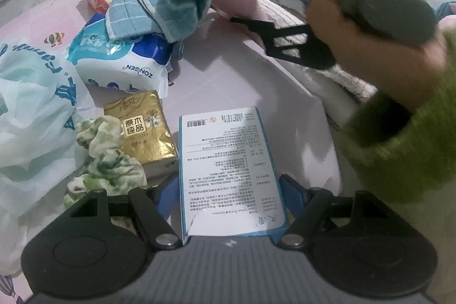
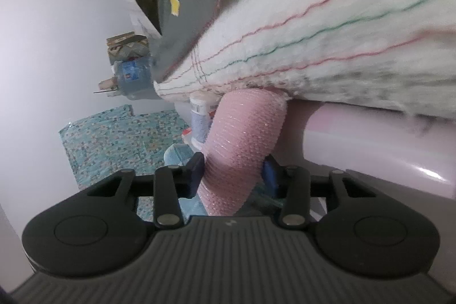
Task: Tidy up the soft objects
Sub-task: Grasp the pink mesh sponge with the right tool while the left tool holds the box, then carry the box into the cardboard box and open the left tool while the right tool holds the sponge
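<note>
The left gripper was clamped on a printed box. The right gripper was clamped on pink cloth beneath a white towel.

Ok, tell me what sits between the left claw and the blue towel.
The left claw is shut on a white printed box. Past it is bare pink tabletop; nothing visible blocks the blue towel, which lies on the wipes pack.
</note>
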### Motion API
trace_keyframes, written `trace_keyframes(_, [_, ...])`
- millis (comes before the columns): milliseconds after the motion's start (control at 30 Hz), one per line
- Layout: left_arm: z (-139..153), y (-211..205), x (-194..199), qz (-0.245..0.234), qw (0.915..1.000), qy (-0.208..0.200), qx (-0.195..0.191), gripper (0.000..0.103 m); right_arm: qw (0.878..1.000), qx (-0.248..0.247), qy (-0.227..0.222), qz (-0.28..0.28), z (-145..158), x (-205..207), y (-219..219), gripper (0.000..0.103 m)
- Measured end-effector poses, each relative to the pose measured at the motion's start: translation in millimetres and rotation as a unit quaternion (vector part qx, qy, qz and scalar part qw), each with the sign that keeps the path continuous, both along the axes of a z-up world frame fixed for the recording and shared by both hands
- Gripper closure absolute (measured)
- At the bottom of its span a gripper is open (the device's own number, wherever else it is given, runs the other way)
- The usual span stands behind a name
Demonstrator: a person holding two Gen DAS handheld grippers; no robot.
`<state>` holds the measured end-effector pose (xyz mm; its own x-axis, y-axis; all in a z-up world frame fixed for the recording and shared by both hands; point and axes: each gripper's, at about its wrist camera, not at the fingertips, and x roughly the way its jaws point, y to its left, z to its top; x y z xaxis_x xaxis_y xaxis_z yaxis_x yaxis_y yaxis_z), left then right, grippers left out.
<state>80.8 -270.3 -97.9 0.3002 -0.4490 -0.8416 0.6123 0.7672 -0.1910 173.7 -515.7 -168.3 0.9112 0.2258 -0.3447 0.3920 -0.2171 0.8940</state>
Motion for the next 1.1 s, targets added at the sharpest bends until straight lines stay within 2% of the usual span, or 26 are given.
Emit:
trace_keyframes(433, [23,26,-11,0.001,0.9987,0.005,-0.051,0.028,0.999,-0.029,-0.041,-0.009,19,-87,-18,0.067])
trace_keyframes(633, [32,45,-14,0.011,0.9967,0.005,-0.081,0.028,0.992,-0.114,-0.050,-0.022,45,-117,-30,0.067])
trace_keyframes(767, [40,54,-14,0.016,0.9945,0.003,-0.104,0.028,0.989,-0.126,-0.077,-0.016,60,-126,-35,0.067])
trace_keyframes(900, [56,67,-16,0.022,0.9918,-0.004,-0.126,0.028,0.983,-0.144,-0.116,0.011,81,-128,-30,0.067])
trace_keyframes(1100, [99,110,-25,0.046,0.9851,-0.035,-0.162,0.028,0.963,-0.152,-0.203,0.089,112,-113,0,0.067])
